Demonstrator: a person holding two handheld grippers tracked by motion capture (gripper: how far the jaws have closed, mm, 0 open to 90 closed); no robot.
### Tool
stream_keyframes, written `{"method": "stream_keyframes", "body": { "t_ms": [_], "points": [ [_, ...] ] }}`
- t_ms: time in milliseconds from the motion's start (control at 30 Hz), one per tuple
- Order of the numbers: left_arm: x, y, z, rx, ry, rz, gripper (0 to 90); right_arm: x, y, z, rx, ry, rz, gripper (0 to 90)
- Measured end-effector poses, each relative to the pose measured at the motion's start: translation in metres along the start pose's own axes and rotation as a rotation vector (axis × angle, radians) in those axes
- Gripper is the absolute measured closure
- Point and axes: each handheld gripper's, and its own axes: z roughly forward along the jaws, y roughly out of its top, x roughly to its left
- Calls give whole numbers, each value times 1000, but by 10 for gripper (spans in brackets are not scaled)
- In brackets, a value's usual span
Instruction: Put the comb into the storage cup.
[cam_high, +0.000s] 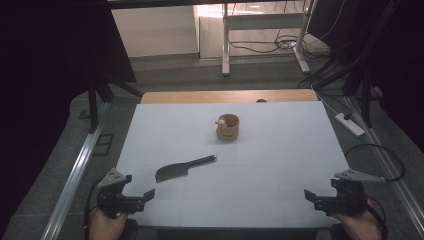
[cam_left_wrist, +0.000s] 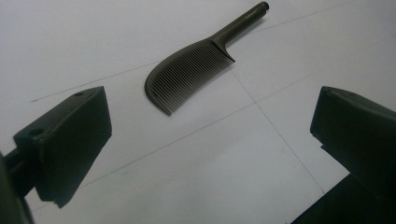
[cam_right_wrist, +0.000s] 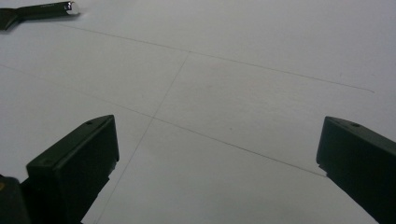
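1. Your left gripper (cam_high: 142, 196) sits at the near left corner of the white tabletop (cam_high: 280, 145), held in your left hand (cam_high: 106, 224). Its fingers (cam_left_wrist: 70, 140) are released, spread wide with nothing between them.
2. Your right gripper (cam_high: 312, 196) sits at the near right corner in your right hand (cam_high: 357, 225). Its fingers (cam_right_wrist: 74, 168) are likewise released and wide apart, with bare tabletop between them.
3. The dark comb (cam_high: 181, 168) lies flat on the tabletop ahead of your left fingers and slightly toward the middle, apart from them. In the left gripper view the comb (cam_left_wrist: 196, 70) shows its teeth facing your fingers, with the handle running away toward the far right of that view.
4. From your right fingers, the comb is well apart; the tip of its handle (cam_right_wrist: 46, 10) shows at the upper left corner of the right gripper view.
5. A small tan cup (cam_high: 228, 127) with a pale figure at its rim stands farther out, beyond the comb's handle tip and near the middle of the tabletop, well apart from both sets of fingers.
6. Open room: the stretch between your two grippers along the near edge is bare, and so is the whole right half in front of your right fingers.
7. Edges: both grippers sit close to the near edge; your left is beside the left edge, your right beside the right edge. A wooden strip (cam_high: 200, 96) shows past the far edge of the white surface.
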Motion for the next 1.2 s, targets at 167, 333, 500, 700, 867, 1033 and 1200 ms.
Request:
{"method": "stream_keyframes", "body": {
  "t_ms": [167, 333, 500, 700, 867, 1033, 1200],
  "points": [
    [2, -1, -1, -1, -4, -12, 0, 2, 1, 1, 3, 4, -15, 0],
    [1, -1, -1, 7, -4, -10, 0, 3, 2, 2, 6, 8, -39, 0],
    [1, -2, -2, 9, -6, -13, 0, 4, 2, 4, 9, 11, -51, 0],
    [1, -3, -2, 8, -5, -12, 5, 6, 3, 5, 15, 4, -63, 2],
    [2, -3, -2, 3, -10, -18, 3, 7, 3, 5, 18, -4, -72, 4],
    [1, -2, -2, 6, -3, -21, 0, 7, 2, 5, 22, -11, -70, 3],
    [-1, 1, 0, 17, -3, -8, 0, 8, 2, 4, 24, -9, -80, 3]
  ]
}}
